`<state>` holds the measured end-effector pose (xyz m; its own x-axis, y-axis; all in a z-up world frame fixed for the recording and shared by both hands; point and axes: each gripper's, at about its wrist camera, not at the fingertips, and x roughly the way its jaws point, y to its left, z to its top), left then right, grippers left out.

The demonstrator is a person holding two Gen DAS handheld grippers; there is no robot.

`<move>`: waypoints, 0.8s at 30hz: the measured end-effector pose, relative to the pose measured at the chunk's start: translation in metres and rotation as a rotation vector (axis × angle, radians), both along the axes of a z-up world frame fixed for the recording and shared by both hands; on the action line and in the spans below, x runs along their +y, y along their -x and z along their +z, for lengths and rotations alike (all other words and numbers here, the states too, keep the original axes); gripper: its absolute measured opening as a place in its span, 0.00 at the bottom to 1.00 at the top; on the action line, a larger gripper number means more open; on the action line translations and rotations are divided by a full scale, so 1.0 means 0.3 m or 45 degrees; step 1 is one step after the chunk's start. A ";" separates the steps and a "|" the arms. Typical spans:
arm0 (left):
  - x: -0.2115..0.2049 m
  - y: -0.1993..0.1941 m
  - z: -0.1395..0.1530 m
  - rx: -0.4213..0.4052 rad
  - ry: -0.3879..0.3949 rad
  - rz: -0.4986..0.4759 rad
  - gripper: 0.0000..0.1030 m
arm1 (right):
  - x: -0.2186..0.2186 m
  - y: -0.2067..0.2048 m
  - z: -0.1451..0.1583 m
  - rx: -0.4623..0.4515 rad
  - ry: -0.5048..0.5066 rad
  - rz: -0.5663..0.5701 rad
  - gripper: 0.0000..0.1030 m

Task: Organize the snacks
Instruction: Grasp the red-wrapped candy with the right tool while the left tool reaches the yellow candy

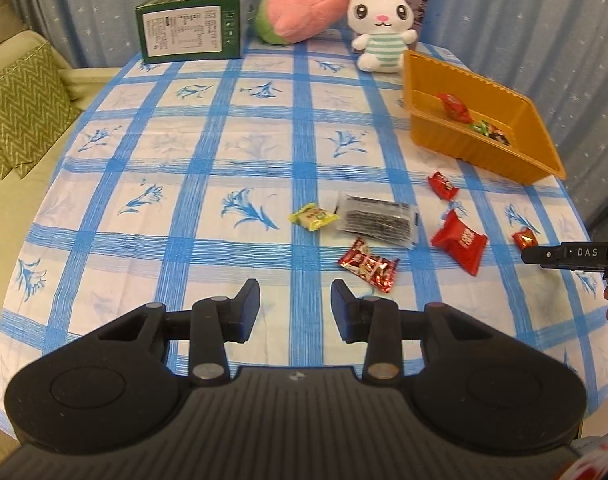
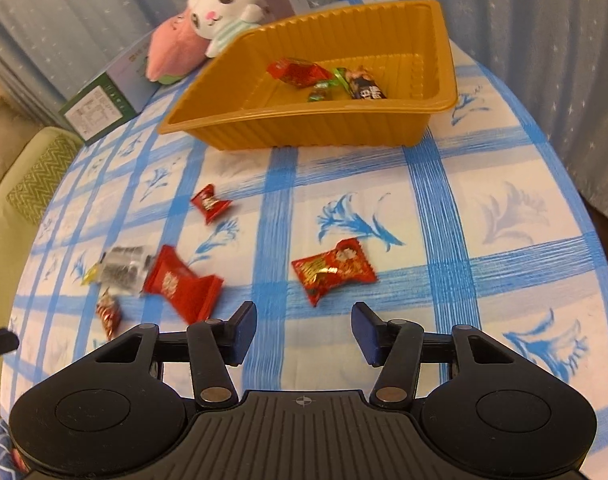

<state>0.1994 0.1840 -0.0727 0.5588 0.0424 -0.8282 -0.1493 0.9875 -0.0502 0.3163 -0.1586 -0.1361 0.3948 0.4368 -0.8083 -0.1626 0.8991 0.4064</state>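
**Both grippers empty over table, loose snacks outside the tray**

Left wrist view: left gripper [image 1: 295,304] hovers over the blue-checked tablecloth [image 1: 208,152], jaws parted, nothing between them. Just ahead of the tips and slightly right lies a red foil snack [image 1: 369,265]. Beyond it sit a clear packet with dark contents [image 1: 378,220] and a yellow-green candy [image 1: 313,217] beside it. Further right: a big red pillow pack [image 1: 460,240], a small red candy [image 1: 443,185], another small red one [image 1: 525,237] near the table edge. Orange tray [image 1: 516,148] sits far right and holds a few wrapped pieces. Green box [image 1: 192,26], pink plush [image 1: 304,12] and white bunny plush [image 1: 384,20] line the far side. Right gripper's finger pokes in at the right edge.

Right wrist view: right gripper [image 2: 304,332] is released, jaws apart and empty, no contact with anything. A red-gold snack packet [image 2: 333,270] lies just ahead between the finger lines, flat on the cloth. The red pillow pack [image 2: 182,283] is close to the left finger. Tray [image 2: 304,128] stands further ahead, red, green and dark wrappers inside
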 end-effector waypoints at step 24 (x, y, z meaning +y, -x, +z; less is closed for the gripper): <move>0.014 -0.079 -0.051 0.040 0.009 0.061 0.34 | 0.131 -0.043 -0.025 -0.230 0.377 0.227 0.23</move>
<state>0.2230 0.1882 -0.0880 0.5297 0.0627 -0.8459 -0.1982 0.9788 -0.0516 0.3291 -0.1194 -0.1438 0.4815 0.2692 -0.8341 -0.3718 0.9245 0.0838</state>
